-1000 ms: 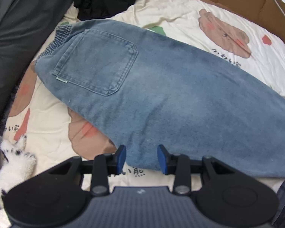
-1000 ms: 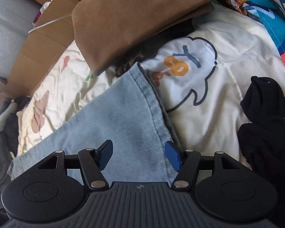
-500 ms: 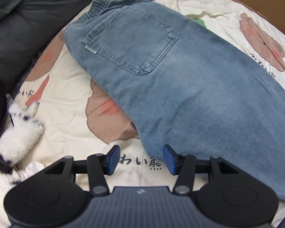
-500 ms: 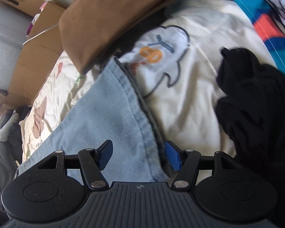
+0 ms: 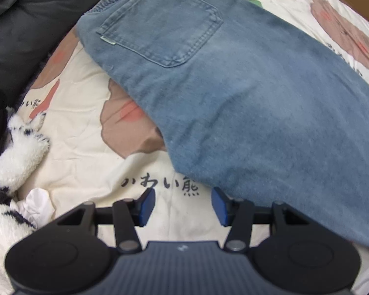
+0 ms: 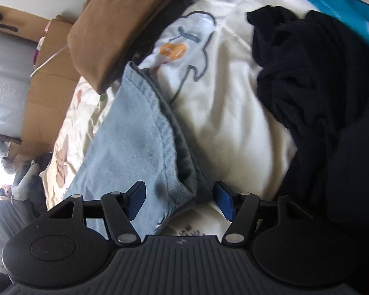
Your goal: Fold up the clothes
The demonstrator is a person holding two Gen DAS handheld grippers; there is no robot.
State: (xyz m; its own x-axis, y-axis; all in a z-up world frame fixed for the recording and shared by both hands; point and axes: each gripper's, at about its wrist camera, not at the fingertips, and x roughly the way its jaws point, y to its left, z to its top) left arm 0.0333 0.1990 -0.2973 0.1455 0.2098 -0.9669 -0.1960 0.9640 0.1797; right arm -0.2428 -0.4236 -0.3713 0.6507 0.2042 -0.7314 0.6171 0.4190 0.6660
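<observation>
Blue jeans (image 5: 233, 93) lie folded lengthwise on a cream bedspread (image 5: 81, 152), back pocket up, waistband at the top left. My left gripper (image 5: 183, 206) is open and empty over the bedspread, just short of the jeans' near edge. In the right wrist view the jeans' hem end (image 6: 145, 145) lies by a white printed garment (image 6: 221, 113). My right gripper (image 6: 178, 201) is open, its jaws on either side of the hem corner, not closed on it.
A brown folded garment (image 6: 125, 24) and a black crumpled garment (image 6: 307, 73) lie near the hem. A white fluffy plush (image 5: 14, 157) sits at the left. Dark grey fabric (image 5: 24, 24) lies along the left edge. Cardboard boxes (image 6: 51, 78) stand behind the bed.
My left gripper has drawn back and left off the jeans' edge, opening wider. My right gripper has moved right along the hem until its corner lies between the jaws.
</observation>
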